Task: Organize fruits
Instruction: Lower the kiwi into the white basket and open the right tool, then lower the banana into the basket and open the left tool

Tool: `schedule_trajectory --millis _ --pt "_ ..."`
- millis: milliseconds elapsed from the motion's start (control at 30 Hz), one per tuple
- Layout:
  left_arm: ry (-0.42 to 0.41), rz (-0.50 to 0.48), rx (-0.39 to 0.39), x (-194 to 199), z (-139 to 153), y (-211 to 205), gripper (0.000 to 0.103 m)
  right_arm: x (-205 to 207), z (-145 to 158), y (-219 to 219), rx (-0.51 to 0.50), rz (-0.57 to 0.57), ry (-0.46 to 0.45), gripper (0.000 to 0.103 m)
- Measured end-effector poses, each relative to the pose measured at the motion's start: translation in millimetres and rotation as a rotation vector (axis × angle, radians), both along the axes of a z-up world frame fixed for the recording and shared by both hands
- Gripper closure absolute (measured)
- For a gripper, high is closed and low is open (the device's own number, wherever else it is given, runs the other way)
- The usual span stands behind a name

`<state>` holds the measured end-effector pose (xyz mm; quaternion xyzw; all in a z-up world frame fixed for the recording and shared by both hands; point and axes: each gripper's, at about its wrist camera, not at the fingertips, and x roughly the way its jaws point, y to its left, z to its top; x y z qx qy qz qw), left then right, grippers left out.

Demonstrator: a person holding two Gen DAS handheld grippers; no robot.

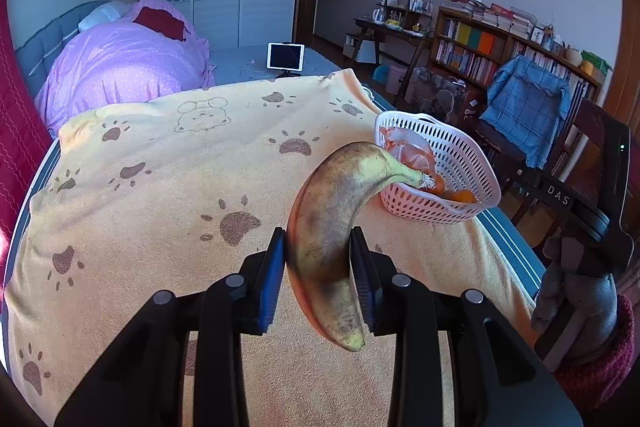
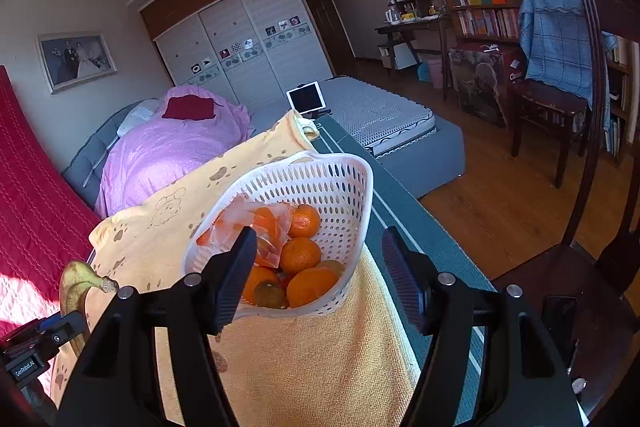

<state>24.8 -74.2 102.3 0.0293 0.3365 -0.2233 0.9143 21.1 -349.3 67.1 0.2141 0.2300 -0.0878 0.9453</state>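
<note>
While the left claw point(image 1: 318, 251) is clamped tight on a brown-spotted yellow banana point(image 1: 332, 223), both blue pads pressing its sides, the fruit hangs clear above the yellow paw-print towel point(image 1: 168, 187) w/ its stem toward the white perforated plastic basket point(image 1: 460, 155). Right claw point(image 2: 320, 267) stands about half open, nothing between its jaws; basket point(image 2: 352, 183) sits just ahead of it. Basket rests on the towel near the right edge of the worktop, approx. at the corner. Inside: several orange tangerines point(image 2: 300, 255), a greenish-brown one point(image 2: 270, 294), plus a clear plastic bag point(image 2: 256, 223) w/ orange pieces. Right-wrist view catches the banana point(image 2: 74, 287) at far left, apart from the basket.
</note>
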Motion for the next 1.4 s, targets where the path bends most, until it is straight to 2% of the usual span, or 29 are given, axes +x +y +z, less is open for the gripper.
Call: schedule_trajectory --millis 133,200,300,433,567,833,1033,1300,1400 --pt "-0.021 -0.034 0.007 2.3 8.4 -16.3 0.070 -11.8 -2.6 -15.6 0.022 -0.112 -0.025 0.028" --pt "-0.033 -0.050 0.009 5.5 14.0 -26.4 0.070 -16.0 -6.7 -21.3 0.036 -0.154 -0.027 0.028" --pt "-0.048 -0.075 0.008 12.7 21.7 -43.1 0.070 -18.3 -13.0 -25.2 0.054 -0.175 -0.023 0.028" --pt "-0.055 -0.109 -0.003 26.9 30.8 -70.6 0.070 -20.7 -15.2 -21.7 0.028 -0.198 -0.038 0.028" --pt "-0.045 -0.141 -0.015 42.9 32.9 -98.4 0.070 -24.8 -19.2 -17.0 0.024 -0.228 -0.052 0.024" --pt "-0.033 -0.181 0.007 71.2 25.9 -147.6 0.070 -25.7 -19.4 -23.4 0.031 -0.260 -0.055 0.024" --pt "0.000 -0.194 0.042 84.9 9.4 -172.3 0.070 -21.3 -20.6 -21.6 0.027 -0.235 -0.043 0.024" --pt "0.045 -0.196 0.065 92.6 -10.7 -181.2 0.070 -20.7 -19.4 -21.9 0.025 -0.234 -0.040 0.024" --pt "0.025 -0.190 0.058 91.3 -10.5 -180.8 0.070 -20.2 -19.8 -21.9 0.023 -0.233 -0.039 0.024"
